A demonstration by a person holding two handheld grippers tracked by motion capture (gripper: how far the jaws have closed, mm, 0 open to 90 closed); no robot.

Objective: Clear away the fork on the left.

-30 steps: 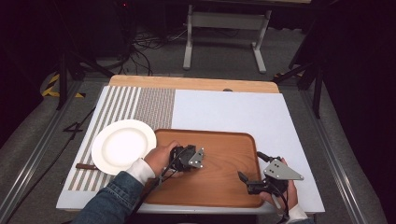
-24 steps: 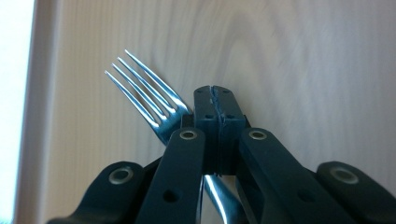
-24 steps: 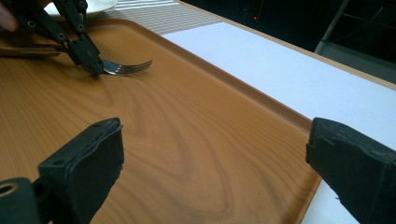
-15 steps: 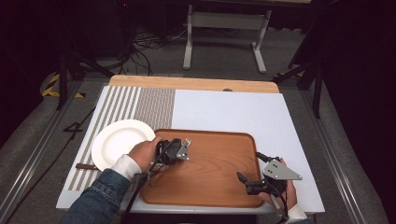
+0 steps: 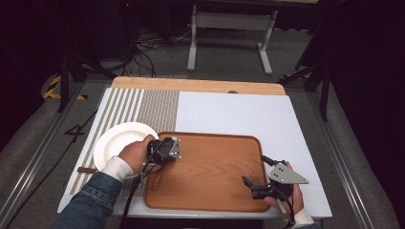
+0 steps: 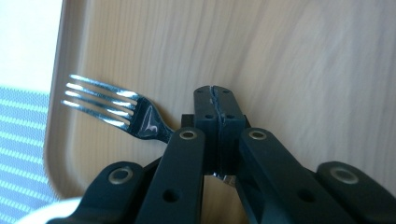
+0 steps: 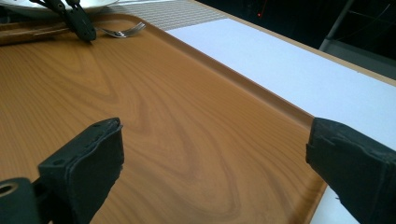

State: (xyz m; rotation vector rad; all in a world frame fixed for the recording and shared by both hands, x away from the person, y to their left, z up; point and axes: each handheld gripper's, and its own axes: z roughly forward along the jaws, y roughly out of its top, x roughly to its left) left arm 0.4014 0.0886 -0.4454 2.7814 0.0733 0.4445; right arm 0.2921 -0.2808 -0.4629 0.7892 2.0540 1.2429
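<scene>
I am reading no brand, label or writing anywhere. At the left of the high view a white plate is sitting on a striped placemat. Just right of it, my left claw is pinching the fork by its handle, pads pressed together, at the left end of the wooden tray. In the left claw view the fork is lying low over the tray, long axis running from the jaws toward the upper left of the frame, tines pointing at the tray's left rim. At the lower right of the high view my right claw is hanging spread over the tray's right end, gripping nothing. The white tabletop is standing in a dark room with cables on a grey floor.
</scene>
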